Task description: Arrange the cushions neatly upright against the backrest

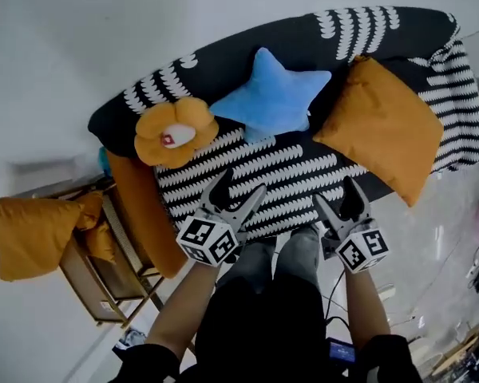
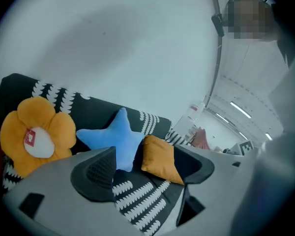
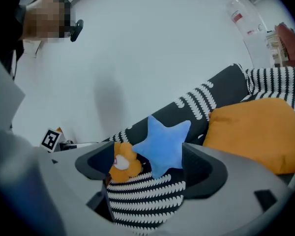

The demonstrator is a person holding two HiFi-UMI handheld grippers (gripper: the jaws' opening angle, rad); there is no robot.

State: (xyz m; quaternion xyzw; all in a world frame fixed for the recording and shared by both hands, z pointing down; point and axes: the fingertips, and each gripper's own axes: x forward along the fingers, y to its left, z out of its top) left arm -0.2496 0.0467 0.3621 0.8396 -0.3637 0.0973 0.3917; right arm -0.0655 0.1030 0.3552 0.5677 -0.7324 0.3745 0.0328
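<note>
Now left claw (image 1: pixel 241 184), right claw (image 1: pixel 335 191) open, empty, side by side facing sofa (image 1: pixel 223 62).

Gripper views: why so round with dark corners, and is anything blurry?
Left gripper view: the wide-angle lens curves the black-and-white patterned sofa, the corners go dark, and the near grey jaws look soft. Right gripper view: same bending; the blue star-shaped plush cushion is fairly sharp. Head view: even light, faint shadows.
</note>
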